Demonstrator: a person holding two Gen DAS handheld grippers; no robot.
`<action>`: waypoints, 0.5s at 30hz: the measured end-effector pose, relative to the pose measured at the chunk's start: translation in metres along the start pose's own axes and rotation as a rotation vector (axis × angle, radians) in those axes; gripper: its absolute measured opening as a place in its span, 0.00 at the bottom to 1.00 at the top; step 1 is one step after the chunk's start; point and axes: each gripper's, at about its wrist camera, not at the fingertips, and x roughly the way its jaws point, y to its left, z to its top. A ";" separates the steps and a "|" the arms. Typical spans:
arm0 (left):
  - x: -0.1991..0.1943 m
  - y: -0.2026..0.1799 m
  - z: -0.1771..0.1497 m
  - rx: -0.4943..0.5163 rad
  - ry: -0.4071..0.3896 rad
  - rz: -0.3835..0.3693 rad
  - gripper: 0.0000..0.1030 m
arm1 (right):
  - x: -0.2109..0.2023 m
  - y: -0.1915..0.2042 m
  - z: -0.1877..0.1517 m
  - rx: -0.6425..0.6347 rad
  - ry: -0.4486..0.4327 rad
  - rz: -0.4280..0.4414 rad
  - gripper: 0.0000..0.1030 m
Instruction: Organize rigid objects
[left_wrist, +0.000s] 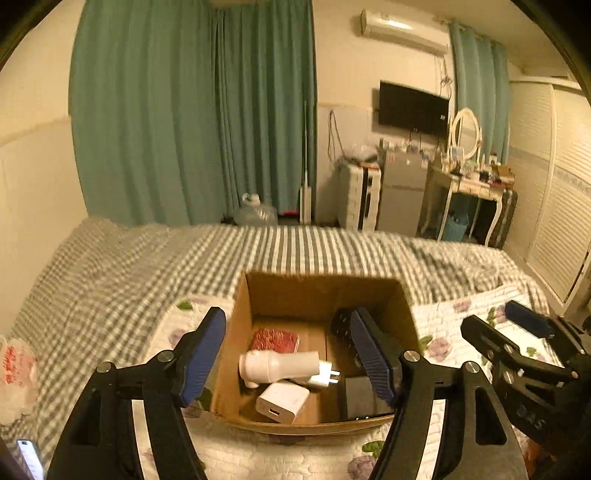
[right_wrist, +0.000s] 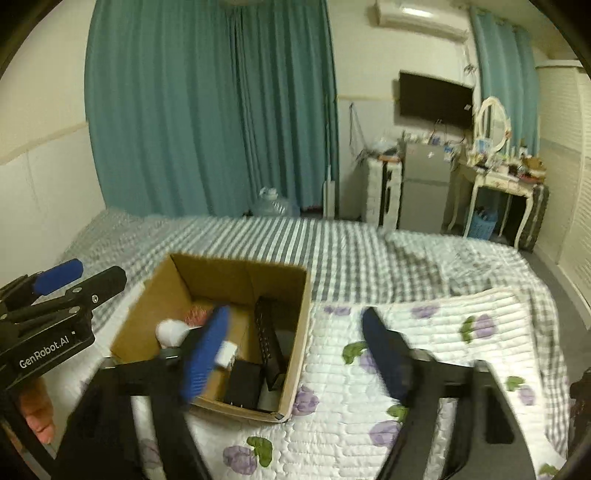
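My left claw (left_wrist: 291, 362) hangs spread wide over the open brown cardboard box (left_wrist: 321, 291) on the floral quilted bed cover (right_wrist: 424, 369), holding nothing. My right claw (right_wrist: 299, 354) is likewise released and empty, beside the box over the quilt. Inside the box lie a white plastic bottle-shaped gadget (left_wrist: 279, 365), a white square USB charger block (left_wrist: 282, 401), a red mesh packet (left_wrist: 275, 339), a black perforated flat piece (right_wrist: 269, 343) leaning upright, and a black rectangular brick (right_wrist: 243, 382). I judge the plastics light, stiff and somewhat slick (smooth shells slip). I'd pinch the bottle-shaped gadget across its narrower barrel and the charger across its flat faces.
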 end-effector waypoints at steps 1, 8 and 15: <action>-0.010 -0.001 0.003 0.008 -0.027 0.005 0.71 | -0.010 0.000 0.003 0.002 -0.022 -0.006 0.89; -0.074 -0.006 0.012 0.089 -0.216 0.037 0.73 | -0.072 0.008 0.021 0.012 -0.150 -0.045 1.00; -0.094 0.014 -0.005 0.041 -0.256 -0.026 0.74 | -0.094 0.021 0.003 0.023 -0.221 -0.057 1.00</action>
